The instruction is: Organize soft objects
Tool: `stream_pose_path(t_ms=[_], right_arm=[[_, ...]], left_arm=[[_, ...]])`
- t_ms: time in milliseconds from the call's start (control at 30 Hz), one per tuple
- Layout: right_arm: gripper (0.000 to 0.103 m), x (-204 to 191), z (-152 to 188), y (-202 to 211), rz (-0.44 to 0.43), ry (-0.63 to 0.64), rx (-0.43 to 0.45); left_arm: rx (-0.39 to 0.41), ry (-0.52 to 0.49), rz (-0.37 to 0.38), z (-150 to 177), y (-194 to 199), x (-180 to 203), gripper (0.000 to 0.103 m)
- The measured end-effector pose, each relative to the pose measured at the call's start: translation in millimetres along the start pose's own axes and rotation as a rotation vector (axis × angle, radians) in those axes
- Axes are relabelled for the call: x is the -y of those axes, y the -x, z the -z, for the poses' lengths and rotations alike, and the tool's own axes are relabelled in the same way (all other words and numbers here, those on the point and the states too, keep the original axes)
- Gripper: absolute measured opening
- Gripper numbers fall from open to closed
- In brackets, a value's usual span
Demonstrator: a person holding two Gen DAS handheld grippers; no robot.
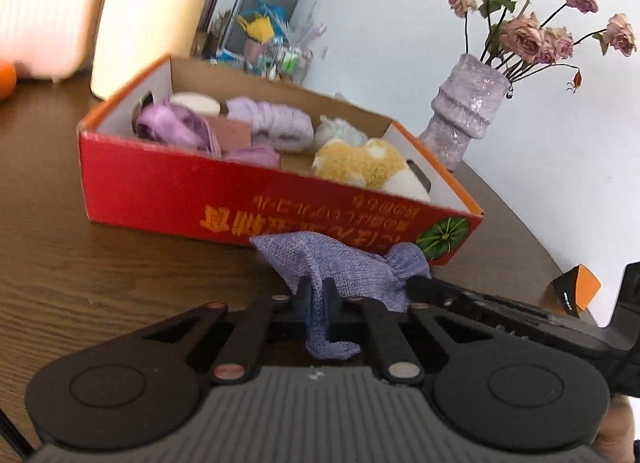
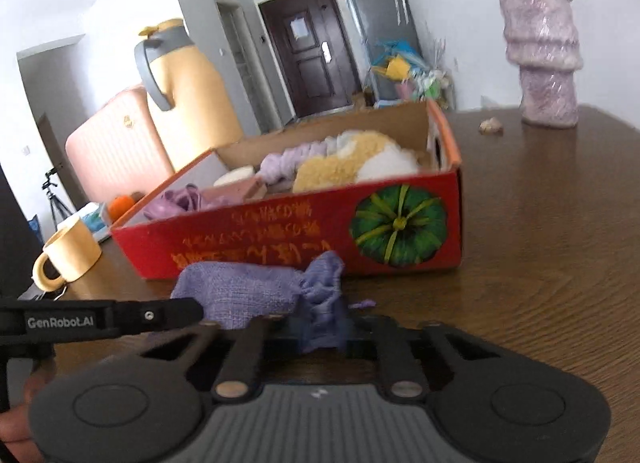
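On the desk [image 1: 100,263], left wrist view: one purple cloth pouch [image 1: 340,267] lies just in front of the red box [image 1: 168,191], long axis running roughly parallel to the box's front wall, tied neck to the right. Left gripper [image 1: 317,295] jaws are clamped on the pouch's left part, fabric hanging down between them. The right gripper's arm reaches in from the right to the tied neck. Box contents, countable here: one tan-and-white plush [image 1: 360,169], one lilac fluffy roll [image 1: 272,121], one purple ribbon bundle [image 1: 176,127], one pink block [image 1: 234,133], one cream round piece [image 1: 196,103], one pale fluffy item [image 1: 340,133]. One lilac vase [image 1: 464,111] with dried roses stands behind the box's right end. Right wrist view: same pouch [image 2: 244,287], body to the left, gathered neck to the right; right gripper [image 2: 322,327] jaws are closed on the neck fabric. Left gripper's arm enters from the left onto the pouch body. One yellow mug [image 2: 72,255] sits left of the box [image 2: 280,239]; one vase [image 2: 544,59] far right.
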State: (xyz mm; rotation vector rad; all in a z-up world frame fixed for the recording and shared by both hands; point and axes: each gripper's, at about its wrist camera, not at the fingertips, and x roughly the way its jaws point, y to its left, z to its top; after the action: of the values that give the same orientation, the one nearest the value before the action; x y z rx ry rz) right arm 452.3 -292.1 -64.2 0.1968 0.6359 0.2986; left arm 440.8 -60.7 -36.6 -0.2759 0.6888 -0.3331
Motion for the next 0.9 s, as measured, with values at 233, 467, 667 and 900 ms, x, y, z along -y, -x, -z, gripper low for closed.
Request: stream_pose_path(t_ms=[233,467,667,900], right_arm=[[0.004,-27.9,-4.6,68.9,-0.006,0.039,0.157],[0.004,-46.9,44.0,155.1,-0.043,0.045,0.162],[0.010,-55.0,104.0,179.6,-0.043,0.038,0.030],[0.047,-65.5,121.3,196.4,-0.023,0.091,0.102]], left_arm=[[0.114,-0.035,0.079,1.0,76.9,27.1,0.005],[0.040,-0.004,0.166,68.6,137.8,34.8,0.005],[-0.048,-0.045,0.065,128.6,145.9,27.6,0.008],[0.018,-0.096,0.026,133.8,156.7,29.9,0.048]])
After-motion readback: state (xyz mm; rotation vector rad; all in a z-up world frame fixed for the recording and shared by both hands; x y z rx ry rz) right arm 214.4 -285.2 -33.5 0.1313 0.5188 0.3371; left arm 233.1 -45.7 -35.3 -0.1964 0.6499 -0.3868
